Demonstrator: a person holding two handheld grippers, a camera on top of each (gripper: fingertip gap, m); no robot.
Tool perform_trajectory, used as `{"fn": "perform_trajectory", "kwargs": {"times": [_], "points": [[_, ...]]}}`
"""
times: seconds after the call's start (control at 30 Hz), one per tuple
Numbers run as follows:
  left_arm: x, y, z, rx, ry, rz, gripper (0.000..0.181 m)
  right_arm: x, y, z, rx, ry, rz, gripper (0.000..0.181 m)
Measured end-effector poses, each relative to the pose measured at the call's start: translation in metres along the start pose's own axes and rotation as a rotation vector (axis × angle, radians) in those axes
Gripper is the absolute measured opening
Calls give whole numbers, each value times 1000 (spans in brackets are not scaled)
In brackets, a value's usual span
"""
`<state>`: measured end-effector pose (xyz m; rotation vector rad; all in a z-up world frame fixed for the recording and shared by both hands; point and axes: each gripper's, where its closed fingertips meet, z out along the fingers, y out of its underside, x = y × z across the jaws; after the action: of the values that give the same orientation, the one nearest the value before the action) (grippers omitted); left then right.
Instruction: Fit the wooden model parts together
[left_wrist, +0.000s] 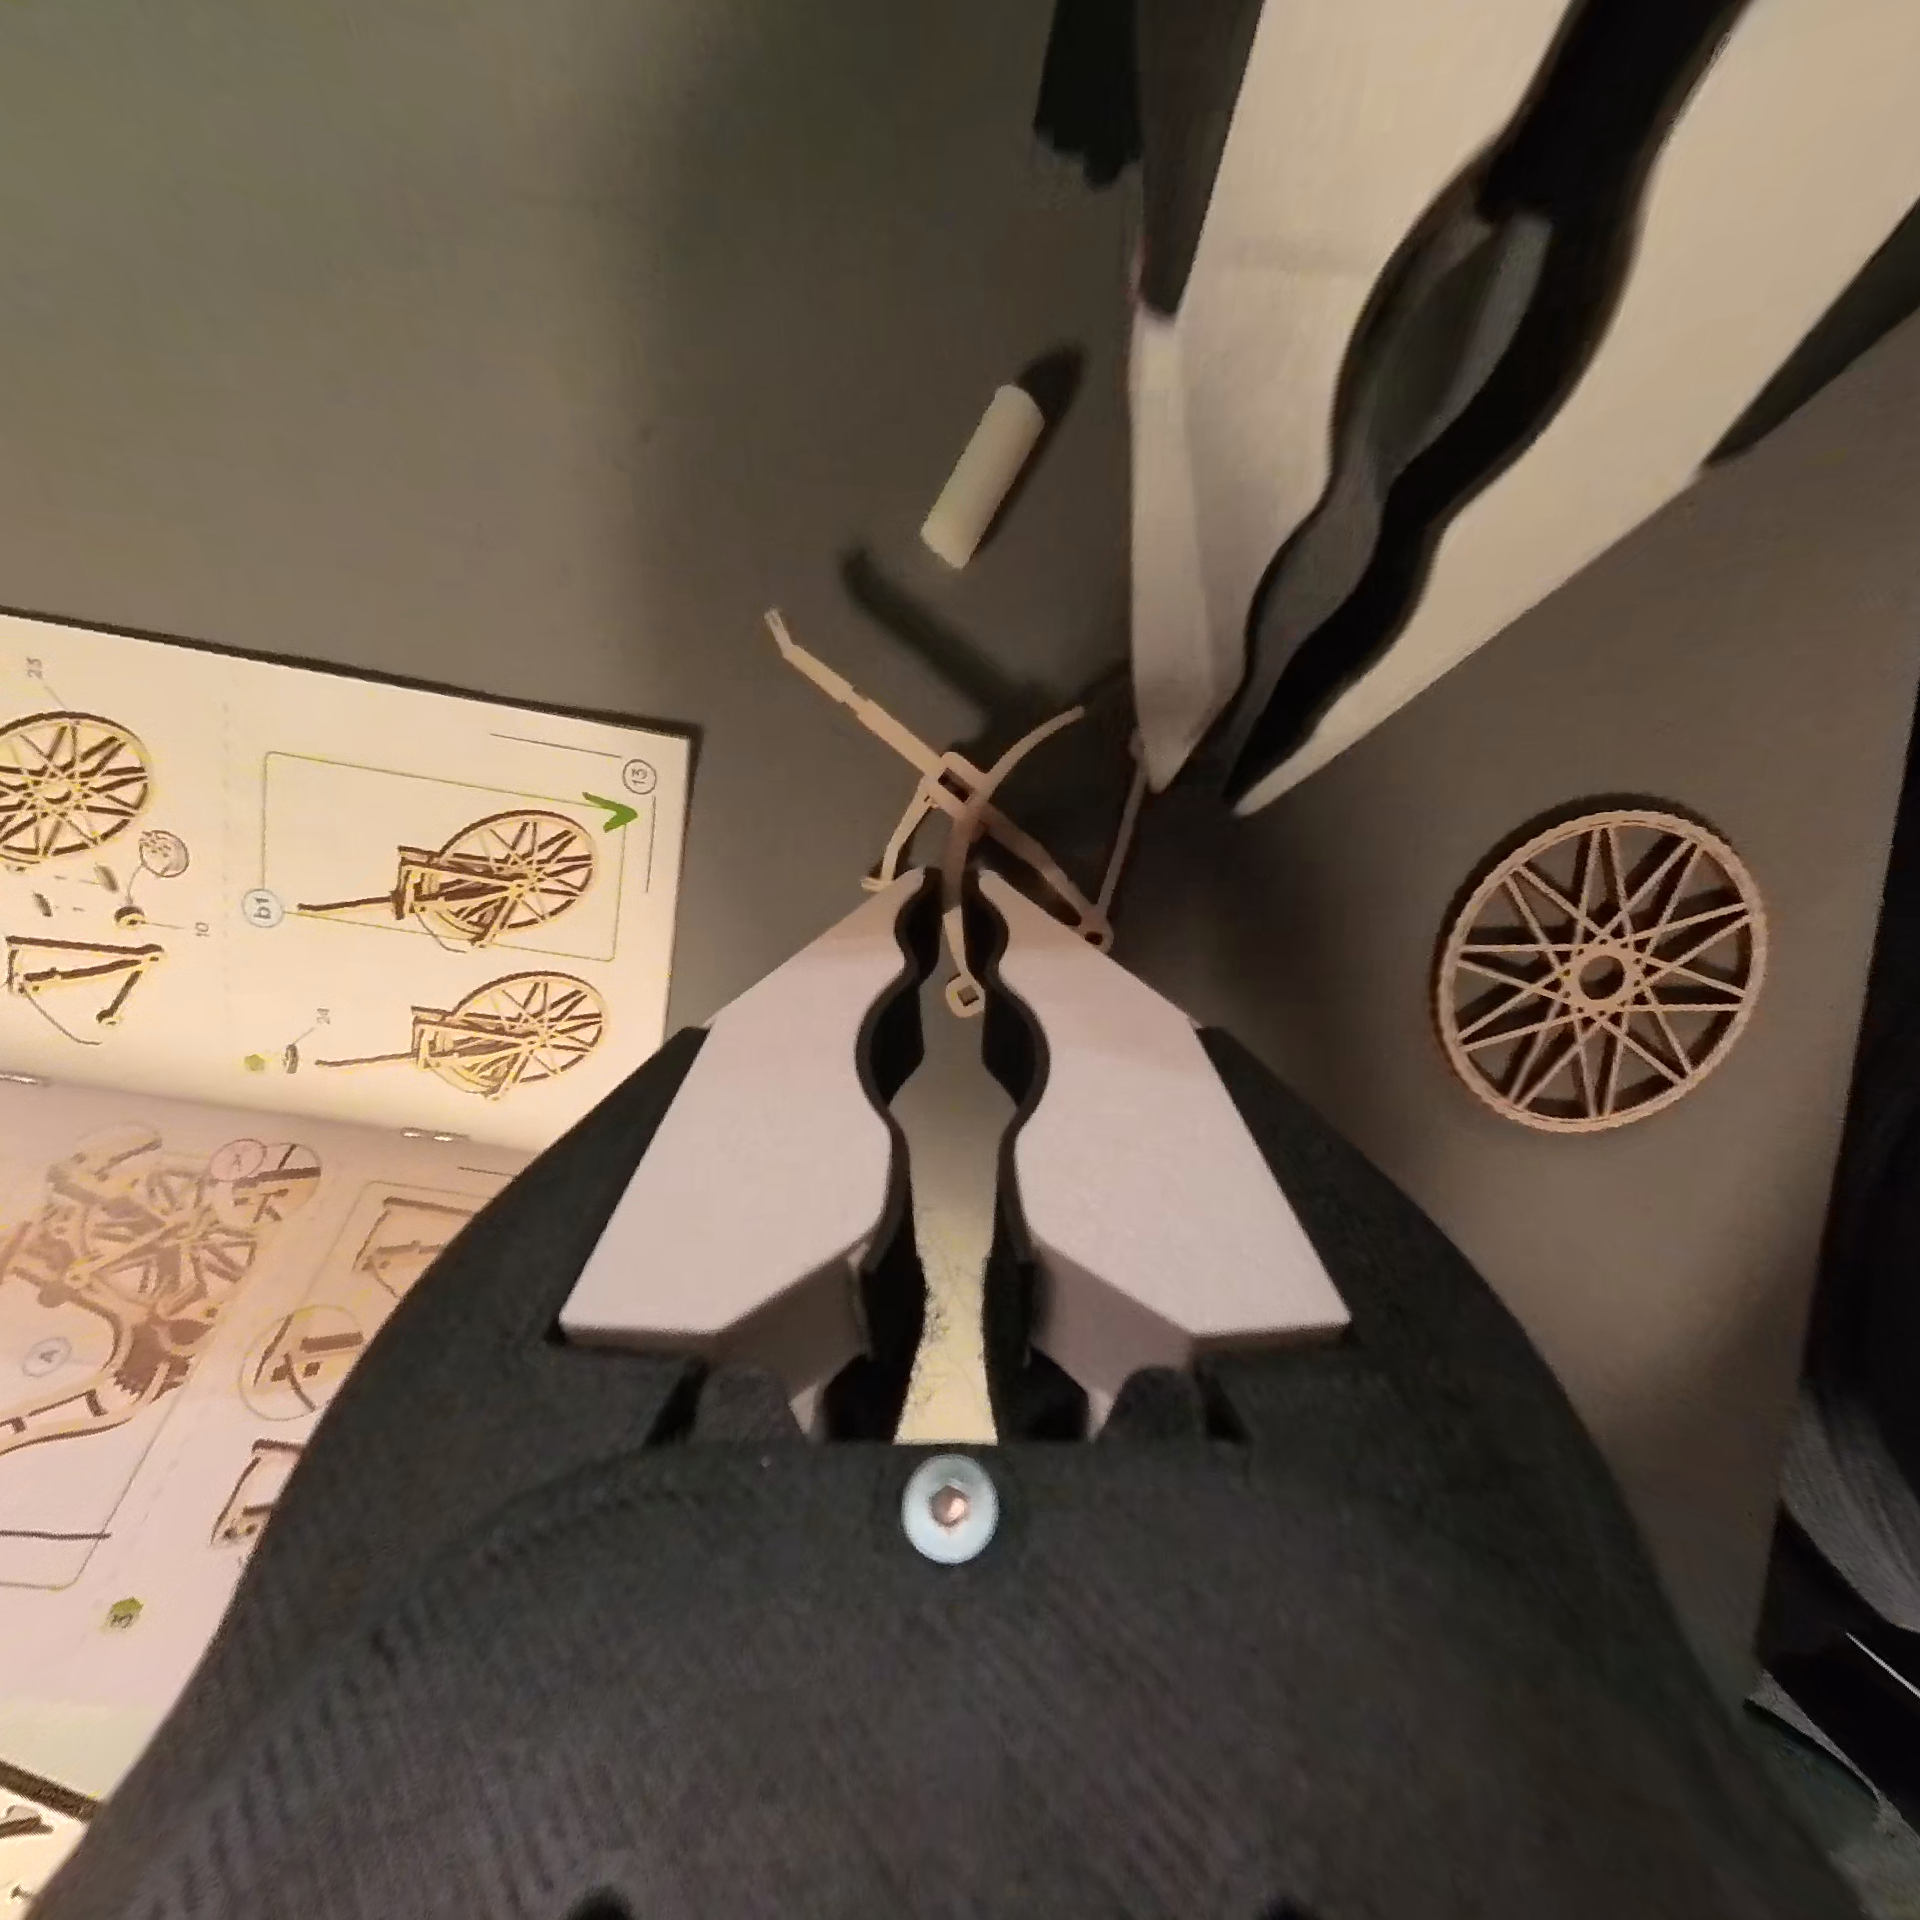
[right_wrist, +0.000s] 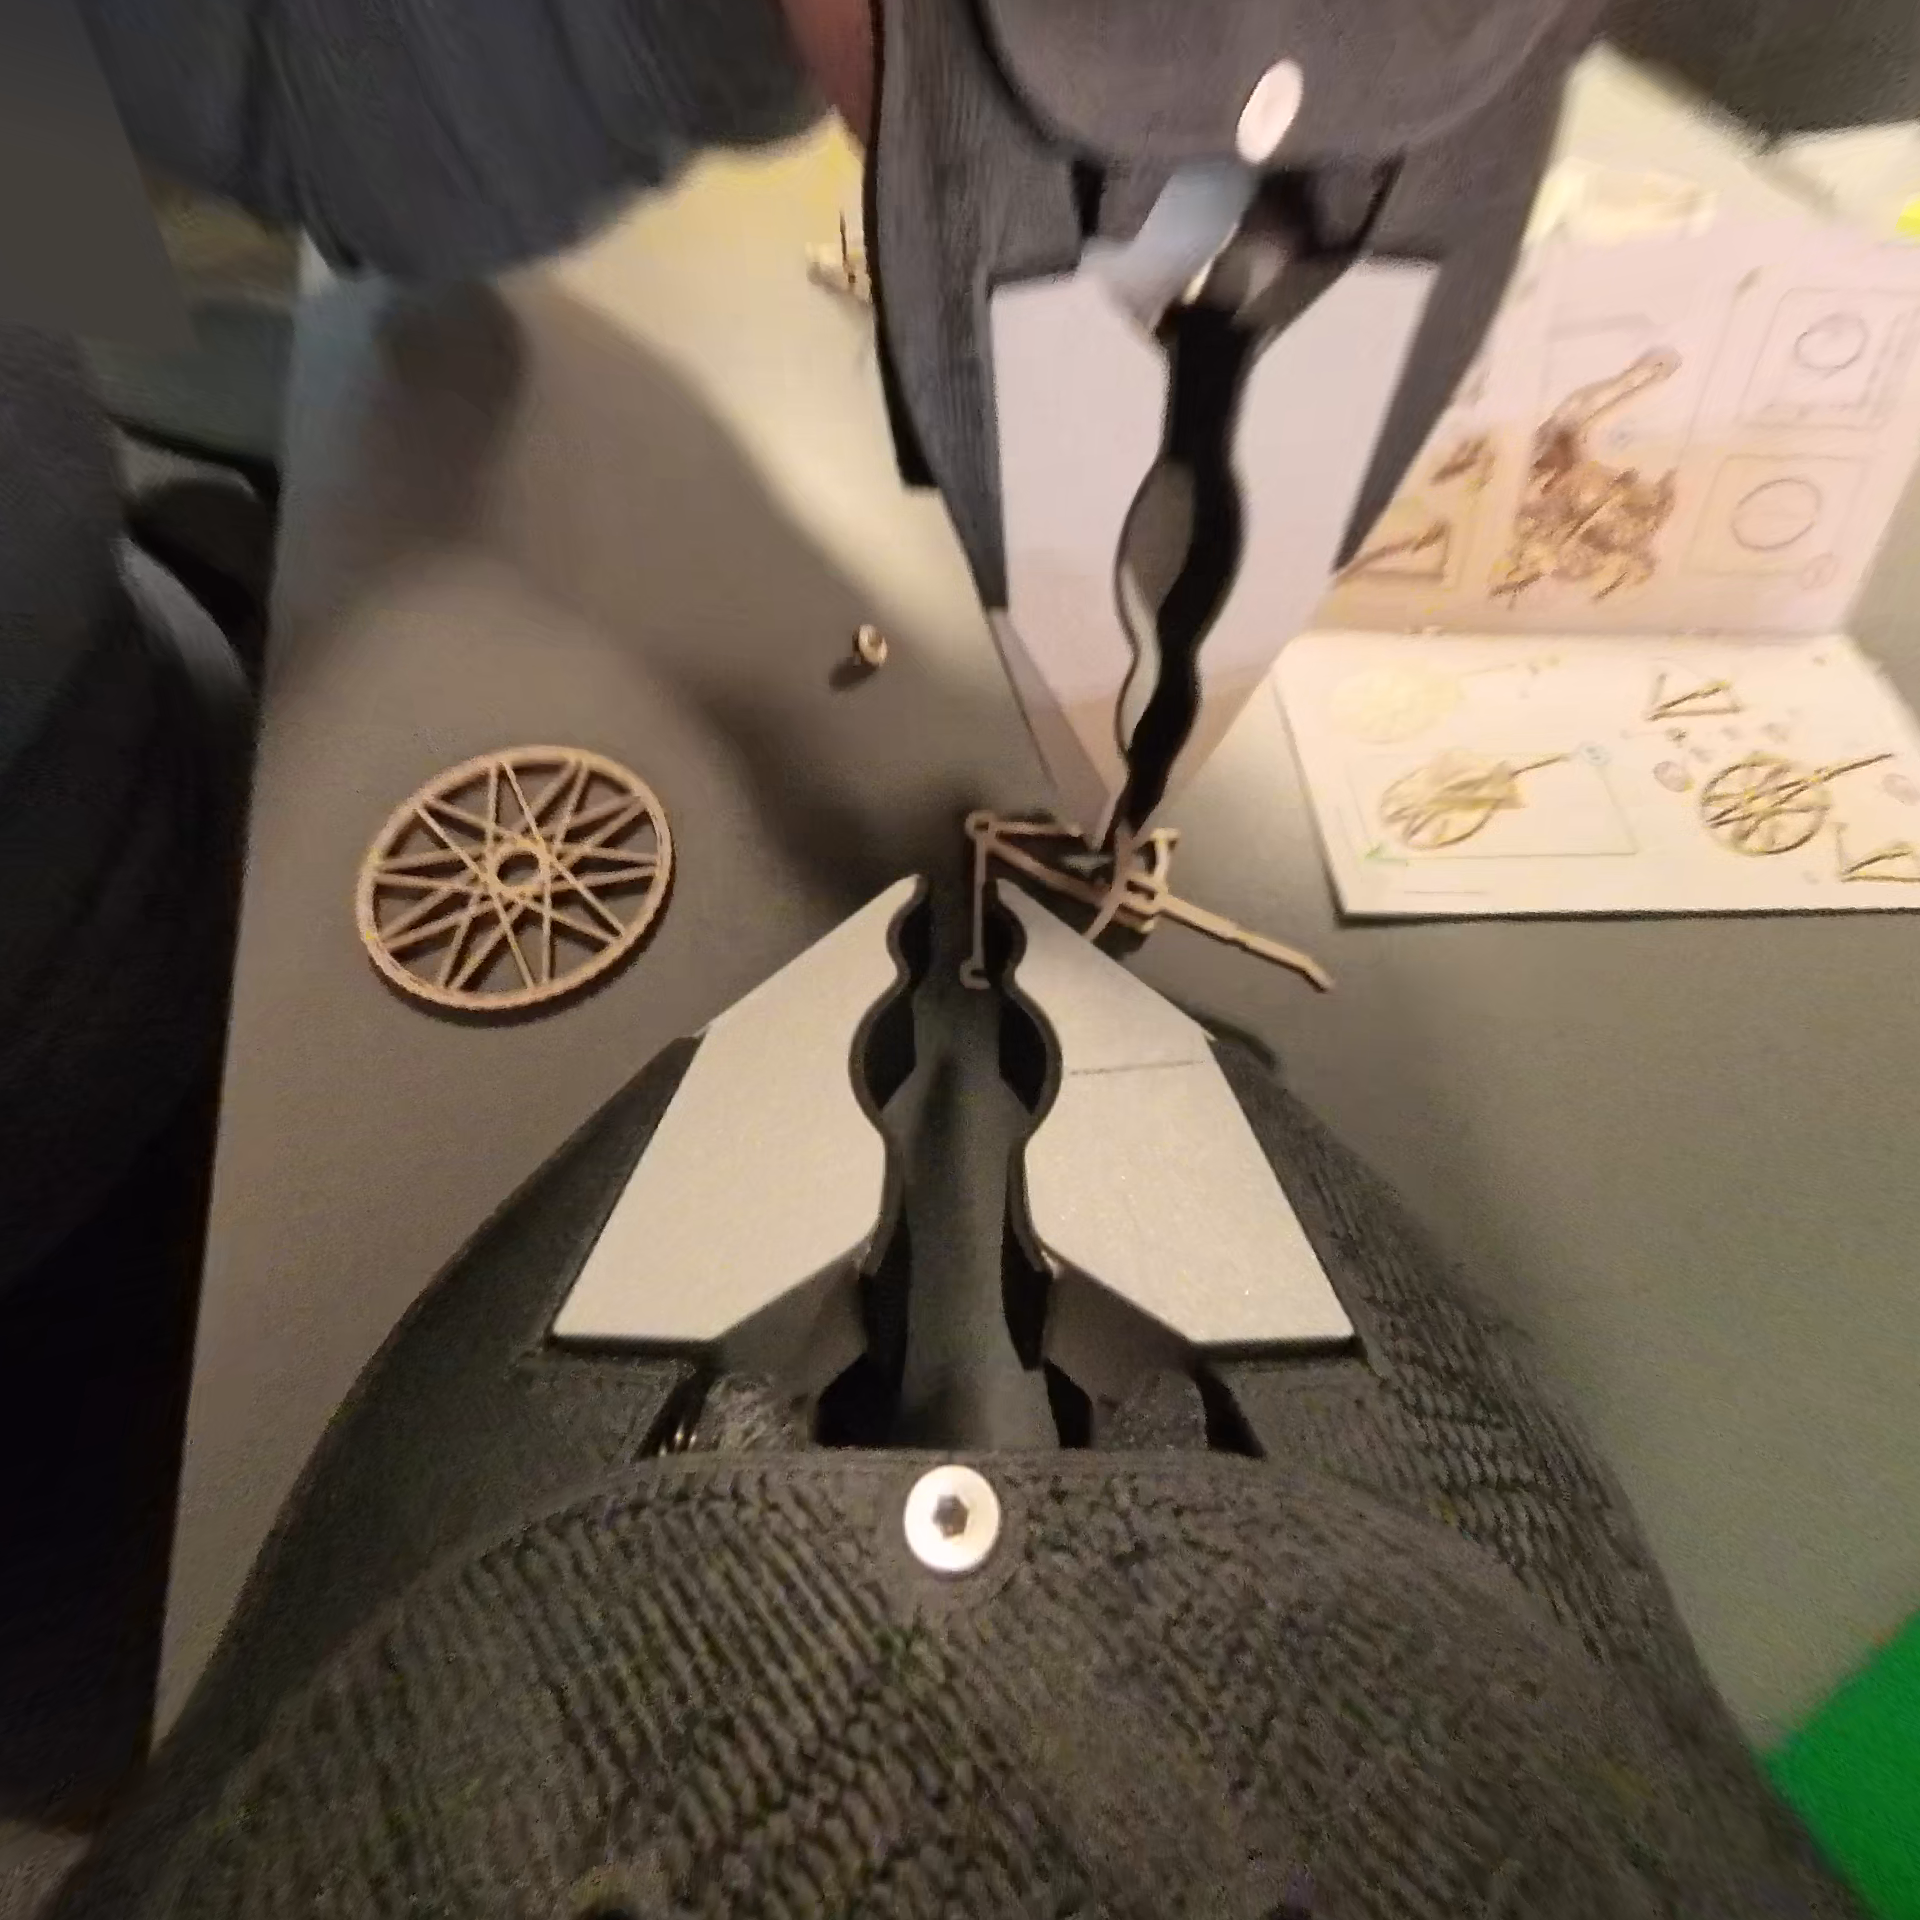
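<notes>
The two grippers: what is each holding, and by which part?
Left gripper pinches a thin curved strut of the wooden frame; right gripper pinches another thin bar of it.

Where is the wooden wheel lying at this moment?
The wooden wheel lies flat on the grey table, right of the left tongs in the left wrist view, apart from the held frame parts.

The dark grey table is carrying a spoked wooden wheel, an open instruction booklet (its pages lying flat), and a pale short cylinder.
</notes>
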<state>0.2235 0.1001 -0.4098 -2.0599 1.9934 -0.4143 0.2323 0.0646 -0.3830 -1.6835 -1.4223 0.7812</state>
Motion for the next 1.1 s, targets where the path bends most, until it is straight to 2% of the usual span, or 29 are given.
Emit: {"fn": "perform_trajectory", "kwargs": {"times": [0.1,0.2,0.37,0.87,1.1], "points": [[-2,1,-1,8,-1,-14,3,17,-14,-12,115,104,12,13],[-3,1,0,18,0,-28,3,31,-6,-4,39,211,-2,22],[-3,0,0,33,-6,-65,3,39,8,13,-107,278,-38,28],[-4,1,-1,57,-16,-106,3,46,9,23,-151,301,-65,14],[-3,1,-1,59,-17,-106,3,46,10,23,-153,296,-39,13]]}}
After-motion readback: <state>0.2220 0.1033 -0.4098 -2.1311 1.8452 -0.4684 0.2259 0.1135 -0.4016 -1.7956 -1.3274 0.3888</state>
